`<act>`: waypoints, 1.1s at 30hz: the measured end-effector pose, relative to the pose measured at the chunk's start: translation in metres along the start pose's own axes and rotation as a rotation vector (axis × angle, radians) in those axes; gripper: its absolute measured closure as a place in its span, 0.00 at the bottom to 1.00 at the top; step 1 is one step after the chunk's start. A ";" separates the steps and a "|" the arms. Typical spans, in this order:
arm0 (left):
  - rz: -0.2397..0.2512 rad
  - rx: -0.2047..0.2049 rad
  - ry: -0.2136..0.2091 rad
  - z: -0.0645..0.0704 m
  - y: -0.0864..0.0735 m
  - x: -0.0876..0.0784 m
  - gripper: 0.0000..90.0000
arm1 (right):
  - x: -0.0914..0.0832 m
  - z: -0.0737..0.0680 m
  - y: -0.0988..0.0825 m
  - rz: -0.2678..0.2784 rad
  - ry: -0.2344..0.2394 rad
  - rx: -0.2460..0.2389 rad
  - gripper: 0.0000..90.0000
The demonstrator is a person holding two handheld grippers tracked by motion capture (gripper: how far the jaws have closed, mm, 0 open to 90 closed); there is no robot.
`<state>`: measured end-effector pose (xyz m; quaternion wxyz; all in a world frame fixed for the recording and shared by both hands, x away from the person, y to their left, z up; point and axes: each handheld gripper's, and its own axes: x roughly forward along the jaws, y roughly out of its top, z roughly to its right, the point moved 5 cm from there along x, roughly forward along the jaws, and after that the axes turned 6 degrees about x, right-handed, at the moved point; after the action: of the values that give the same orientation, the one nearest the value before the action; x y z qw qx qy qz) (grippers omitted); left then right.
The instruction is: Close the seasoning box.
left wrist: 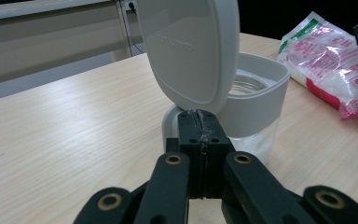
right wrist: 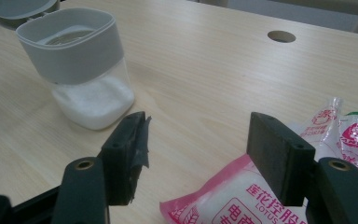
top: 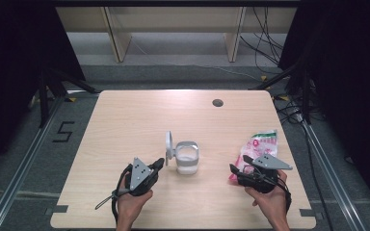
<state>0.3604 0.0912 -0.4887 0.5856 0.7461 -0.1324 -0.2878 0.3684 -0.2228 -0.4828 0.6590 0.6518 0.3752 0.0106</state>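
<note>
High view: two hand-held grippers flank an open jar on the wooden table (top: 125, 115).
Left gripper (left wrist: 200, 122) has its jaws pressed together just below the raised lid (left wrist: 189, 49) of the salt jar (top: 187, 158). Right gripper (right wrist: 196, 149) stands apart over a pink-and-white bag (right wrist: 242, 200), not pinching it.

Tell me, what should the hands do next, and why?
Probably lower the right gripper onto the sugar bag and close. Its fingers stand open just over the bag's near end, touching nothing, while the jar of white grains already stands open, lid flipped up beside the shut left gripper.
</note>
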 end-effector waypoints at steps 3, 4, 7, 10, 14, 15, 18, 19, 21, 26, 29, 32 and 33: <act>-0.005 0.021 0.003 -0.002 0.001 0.002 0.99 | -0.003 -0.002 -0.002 -0.017 -0.012 0.031 0.43; -0.005 0.018 0.005 -0.002 0.002 0.003 0.99 | -0.003 -0.002 -0.002 -0.019 -0.012 0.019 0.43; 0.004 0.005 0.008 -0.002 0.006 0.004 0.99 | -0.002 0.000 -0.001 -0.010 -0.002 -0.012 0.43; 0.013 0.019 0.012 -0.004 0.009 0.007 0.99 | -0.003 -0.001 -0.001 -0.010 0.000 0.003 0.43; 0.018 0.012 0.008 -0.006 0.014 0.010 0.99 | -0.004 -0.001 -0.002 -0.006 -0.008 -0.010 0.43; 0.025 0.010 0.000 -0.006 0.015 0.011 0.99 | -0.004 -0.001 -0.001 0.001 -0.007 -0.014 0.43; 0.022 0.004 0.002 -0.006 0.016 0.013 0.99 | -0.004 -0.003 -0.002 -0.001 0.003 0.014 0.43; 0.025 0.011 -0.003 -0.006 0.017 0.013 0.99 | -0.004 -0.002 -0.002 0.001 0.007 -0.004 0.43; 0.024 0.009 -0.004 -0.005 0.018 0.014 0.99 | -0.004 -0.002 -0.002 0.002 0.007 -0.003 0.43; 0.024 0.007 -0.008 -0.004 0.020 0.015 0.99 | -0.005 -0.002 -0.002 0.003 0.001 -0.016 0.43; 0.024 0.008 -0.011 -0.003 0.020 0.016 0.99 | -0.006 -0.003 -0.003 -0.002 0.001 0.005 0.43; 0.023 0.008 -0.014 -0.002 0.020 0.016 0.99 | -0.005 -0.001 -0.002 0.004 0.010 -0.027 0.43; 0.025 0.007 -0.018 -0.001 0.020 0.017 0.99 | -0.006 -0.001 -0.003 -0.004 0.010 -0.028 0.43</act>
<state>0.3775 0.0774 -0.4738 0.5852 0.7439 -0.1481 -0.2867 0.3623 -0.2249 -0.4822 0.6662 0.6417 0.3796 0.0178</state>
